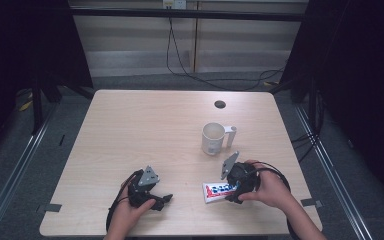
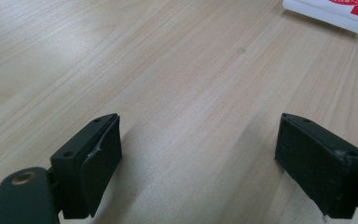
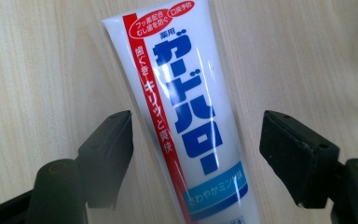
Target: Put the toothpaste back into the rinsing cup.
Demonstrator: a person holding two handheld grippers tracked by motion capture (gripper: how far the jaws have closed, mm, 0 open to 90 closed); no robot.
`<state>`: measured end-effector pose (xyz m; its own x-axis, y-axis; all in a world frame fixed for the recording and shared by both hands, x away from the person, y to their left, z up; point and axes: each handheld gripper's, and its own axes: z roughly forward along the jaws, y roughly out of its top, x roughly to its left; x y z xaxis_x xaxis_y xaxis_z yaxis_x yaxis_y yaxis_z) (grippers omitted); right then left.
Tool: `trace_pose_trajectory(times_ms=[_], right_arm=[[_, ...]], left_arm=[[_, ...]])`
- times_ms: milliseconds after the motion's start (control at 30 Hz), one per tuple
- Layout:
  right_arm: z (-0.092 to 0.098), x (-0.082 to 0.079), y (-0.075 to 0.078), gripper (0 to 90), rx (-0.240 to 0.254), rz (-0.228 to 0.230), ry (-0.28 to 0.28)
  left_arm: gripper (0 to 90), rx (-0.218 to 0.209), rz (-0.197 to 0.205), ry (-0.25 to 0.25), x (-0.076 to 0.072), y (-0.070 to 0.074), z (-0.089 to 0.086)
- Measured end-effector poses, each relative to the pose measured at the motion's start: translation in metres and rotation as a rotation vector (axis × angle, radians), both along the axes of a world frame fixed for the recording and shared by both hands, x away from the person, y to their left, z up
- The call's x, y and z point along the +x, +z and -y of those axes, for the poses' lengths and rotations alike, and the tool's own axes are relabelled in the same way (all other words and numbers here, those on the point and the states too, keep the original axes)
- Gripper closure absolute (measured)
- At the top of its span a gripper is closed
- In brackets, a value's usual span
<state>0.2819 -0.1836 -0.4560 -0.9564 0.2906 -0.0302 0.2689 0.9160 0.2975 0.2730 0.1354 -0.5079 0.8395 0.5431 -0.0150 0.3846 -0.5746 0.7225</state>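
Right gripper view — claw (image 3: 196, 154) open, straddling toothpaste tube (image 3: 186, 116).

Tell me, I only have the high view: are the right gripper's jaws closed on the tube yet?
Observer: No. In the right gripper view the right gripper stands open, with the toothpaste tube lying flat between the jaws, clear of both.
Operator: And the left one?
Observer: The left gripper is open over bare table, nothing between its jaws.
Operator: Anything ahead of it?
Observer: Just one end of the tube, at the top right corner of its view.
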Motion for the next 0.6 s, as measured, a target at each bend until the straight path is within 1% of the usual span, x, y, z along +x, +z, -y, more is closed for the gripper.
trace_pose_trajectory(times_ms=[67,200,233,433,500,533,600], right_arm=[[-0.001,0.000,0.000,25.7,-0.002,-0.002,0.011],[-0.007,0.001,-0.002,25.8,-0.001,-0.011,0.012],[-0.010,0.002,-0.003,25.7,0.008,-0.015,0.021],[-0.016,0.004,-0.006,26.2,0.012,-0.016,0.035],[-0.018,0.005,-0.006,26.9,0.013,-0.025,0.035],[-0.019,0.006,-0.006,28.0,0.014,-0.028,0.025],[-0.020,0.006,-0.007,30.2,0.021,-0.044,0.020]], left_arm=[[14.3,0.000,0.000,0.000,0.000,0.000,0.000],[14.3,0.000,0.000,-0.001,0.000,0.000,0.000],[14.3,0.000,0.001,-0.001,0.000,0.000,0.000],[14.3,-0.001,-0.001,0.000,0.000,0.000,0.000],[14.3,0.000,0.000,-0.001,0.000,0.000,0.000],[14.3,0.000,-0.001,-0.001,0.000,0.000,0.000],[14.3,0.001,-0.002,0.000,0.000,0.000,0.000]])
